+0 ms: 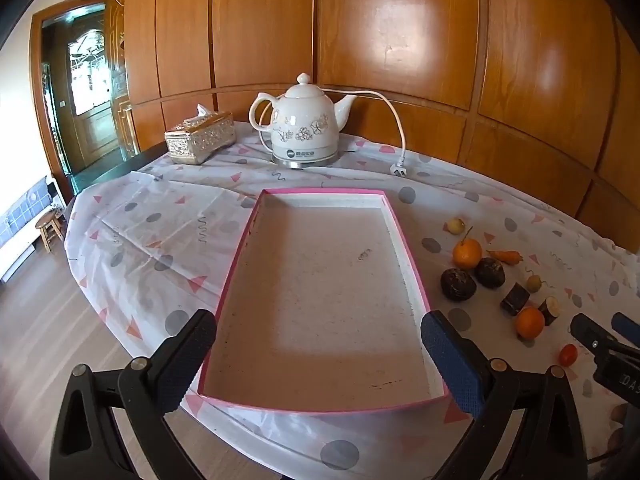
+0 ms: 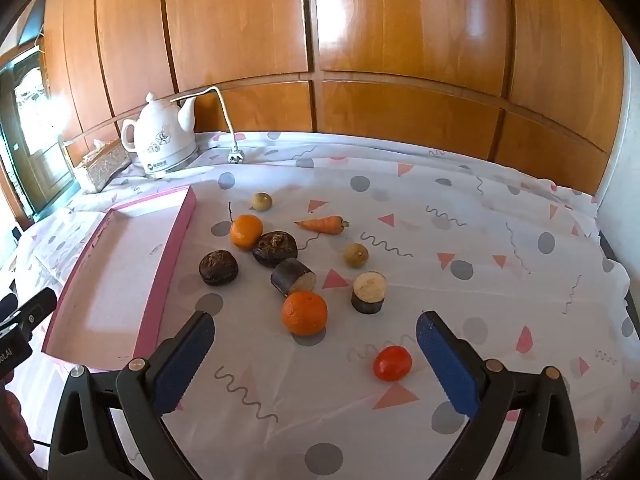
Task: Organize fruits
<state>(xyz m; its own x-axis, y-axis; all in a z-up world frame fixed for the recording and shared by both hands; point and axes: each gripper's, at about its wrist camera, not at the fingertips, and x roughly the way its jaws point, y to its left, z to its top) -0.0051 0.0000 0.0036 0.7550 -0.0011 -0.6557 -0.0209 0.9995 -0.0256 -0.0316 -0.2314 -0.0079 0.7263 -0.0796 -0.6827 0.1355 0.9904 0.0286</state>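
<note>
A pink-rimmed shallow tray (image 1: 256, 224) (image 2: 180, 224) lies on the table with nothing in it. To its right lie loose fruits: two oranges (image 2: 305, 313) (image 2: 246, 231), two dark round water chestnuts (image 2: 219, 267) (image 2: 275, 248), two dark cut cylinders (image 2: 293, 276) (image 2: 369, 292), two small yellowish fruits (image 2: 356, 255) (image 2: 261, 201), a small carrot (image 2: 324, 224) and a red cherry tomato (image 2: 392, 363). My left gripper (image 1: 318, 338) is open above the tray's near end. My right gripper (image 2: 314, 338) is open and empty, just in front of the near orange, with the tomato near its right finger.
A white ceramic electric kettle (image 1: 304, 124) with its cord and plug (image 1: 398, 170) stands at the back. A gold tissue box (image 1: 200, 138) sits to its left. The patterned tablecloth (image 2: 480, 240) covers the table. Wooden wall panels stand behind. The table's left edge drops to the floor.
</note>
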